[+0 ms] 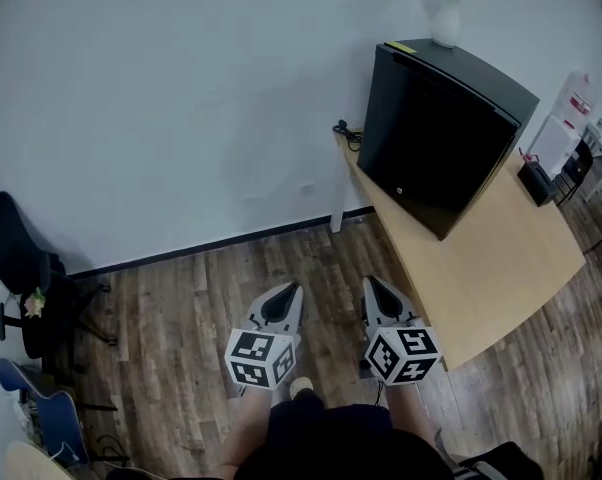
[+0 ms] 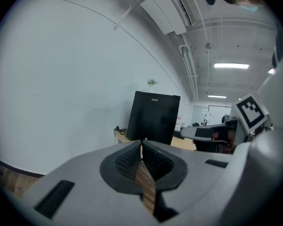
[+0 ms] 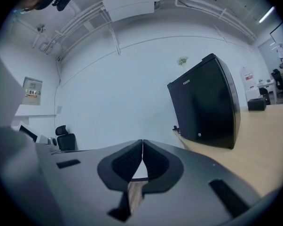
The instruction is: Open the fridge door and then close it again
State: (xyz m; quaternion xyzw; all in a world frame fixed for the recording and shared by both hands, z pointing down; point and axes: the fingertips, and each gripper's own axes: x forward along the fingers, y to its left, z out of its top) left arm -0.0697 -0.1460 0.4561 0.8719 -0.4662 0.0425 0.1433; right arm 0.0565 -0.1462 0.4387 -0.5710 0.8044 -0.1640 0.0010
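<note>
Your left gripper (image 1: 290, 290) and your right gripper (image 1: 372, 282) are side by side and a little apart, low in the head view, over the wooden floor (image 1: 171, 313), and both point roughly level towards the white wall (image 1: 181, 98). In the left gripper view your left gripper's (image 2: 142, 143) fingers are pressed together at the tips with nothing between them. In the right gripper view your right gripper's (image 3: 142, 142) fingers are likewise closed on each other and hold nothing. The fridge (image 1: 436, 143) is a small black one with its door closed. It stands on the light wooden surface (image 1: 506, 263) at the end next to the wall, ahead of you and off to your right, well apart from both grippers. In the left gripper view the fridge (image 2: 153, 119) sits straight beyond the fingertips. In the right gripper view it (image 3: 205, 105) is right of them. A white vase (image 1: 446, 20) with a small plant stands on top of the fridge, and a dark cable (image 1: 347, 131) lies on the surface's corner beside it. A black chair (image 1: 21, 258) stands at the far left by the wall.
</note>
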